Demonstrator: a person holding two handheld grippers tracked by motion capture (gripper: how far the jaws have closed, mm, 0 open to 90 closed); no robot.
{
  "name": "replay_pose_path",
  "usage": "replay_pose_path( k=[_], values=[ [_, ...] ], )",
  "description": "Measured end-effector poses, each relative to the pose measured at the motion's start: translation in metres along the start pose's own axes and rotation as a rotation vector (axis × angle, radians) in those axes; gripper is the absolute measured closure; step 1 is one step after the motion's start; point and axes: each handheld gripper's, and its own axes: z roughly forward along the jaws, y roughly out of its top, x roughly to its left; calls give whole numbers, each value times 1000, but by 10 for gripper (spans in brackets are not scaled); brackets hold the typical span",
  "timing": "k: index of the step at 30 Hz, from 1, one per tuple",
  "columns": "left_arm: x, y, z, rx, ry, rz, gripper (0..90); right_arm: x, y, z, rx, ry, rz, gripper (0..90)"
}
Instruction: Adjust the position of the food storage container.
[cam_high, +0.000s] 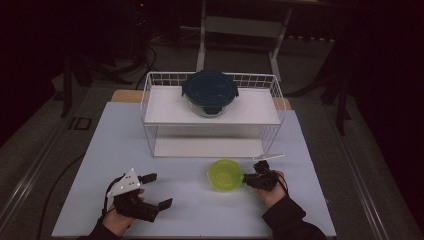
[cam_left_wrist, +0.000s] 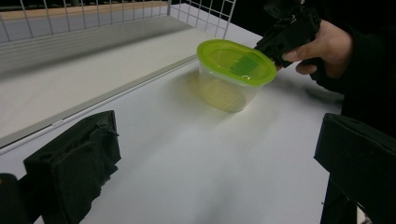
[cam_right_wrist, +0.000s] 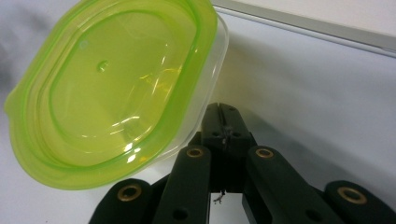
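A clear plastic tub with a lime-green lid (cam_high: 225, 175) (cam_left_wrist: 236, 65) (cam_right_wrist: 112, 93) stands on the white table top in front of the wire rack. My right gripper (cam_high: 248, 179) (cam_left_wrist: 275, 49) (cam_right_wrist: 219, 114) is shut, its joined tips against the tub's right side just under the lid's rim, with nothing between the jaws. At the front left my left gripper (cam_high: 159, 190) (cam_left_wrist: 215, 163) rests open and holds nothing, pointing across the table toward the tub.
A white wire rack (cam_high: 150, 100) (cam_left_wrist: 93, 14) with two shelves stands at the back of the table. A round glass container with a dark blue lid (cam_high: 210, 92) sits on its upper shelf. The lower shelf's front edge (cam_right_wrist: 327, 18) lies just behind the tub.
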Motion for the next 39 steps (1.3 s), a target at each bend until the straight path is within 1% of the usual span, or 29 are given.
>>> replay_pose_path(
  k=[7, 19, 22, 23, 25, 27, 29, 30, 32, 35, 36, 39],
  values=[
    [-1, 0, 1, 0, -4, -2, 0, 7, 3, 8, 10, 19, -12, 900],
    [-1, 0, 2, 3, -11, 1, 0, 27, 10, 28, 38, 57, -38, 900],
    [-1, 1, 2, 0, -15, -1, 0, 29, 10, 30, 43, 62, -40, 899],
    [-1, 1, 2, 0, -15, -2, 0, 29, 10, 31, 47, 55, -47, 900],
    [-1, 1, 2, 2, -24, -9, 0, 27, 10, 29, 38, 60, -41, 898],
    [-1, 1, 3, 2, -32, -11, 0, 26, 11, 25, 33, 45, -47, 892],
    [-3, 2, 3, 5, -33, -8, 0, 23, 11, 20, 23, 33, -50, 864],
    [-3, 3, 3, 8, -31, -4, 0, 22, 12, 15, 11, 20, -53, 847],
    [-5, 4, 4, 17, -25, 1, 0, 18, 13, 8, -8, 12, -52, 817],
    [-4, 6, 5, 27, -30, -20, 0, 14, 14, -6, -39, -10, -44, 766],
    [-3, 8, 6, 35, -45, -35, 12, 13, 14, -9, -45, -13, -46, 735],
    [-3, 12, 10, 45, -43, -44, 17, 12, 17, -23, -72, -33, -44, 673]
  ],
)
